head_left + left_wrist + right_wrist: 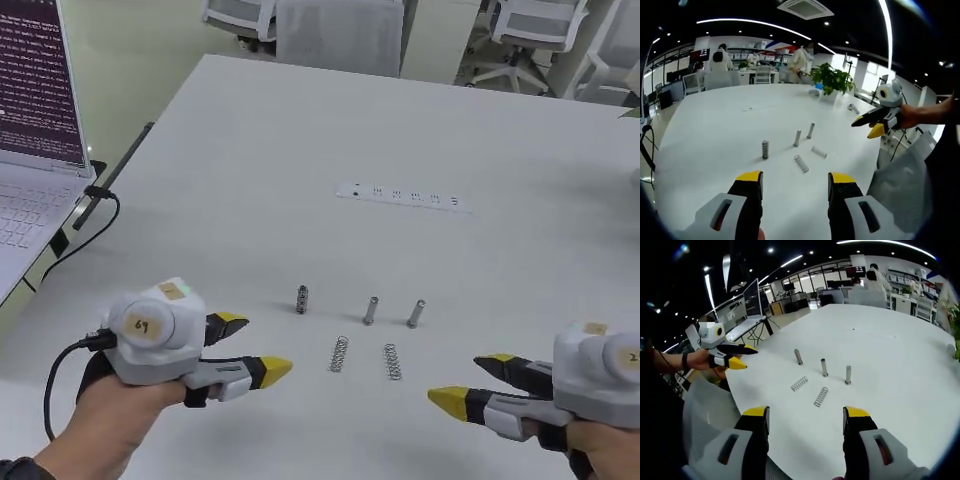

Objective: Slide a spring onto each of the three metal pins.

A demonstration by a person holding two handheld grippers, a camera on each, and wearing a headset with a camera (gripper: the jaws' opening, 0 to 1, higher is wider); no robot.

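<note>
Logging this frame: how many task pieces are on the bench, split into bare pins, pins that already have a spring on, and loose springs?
Bare metal pins: 2
Pin with a spring on it: 1
Loose springs: 2
Total: 5

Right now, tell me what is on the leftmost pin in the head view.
A spring is slid over it and stands upright. Its coils cover the shaft underneath, so that metal cannot be seen. The middle pin and right pin are bare.
</note>
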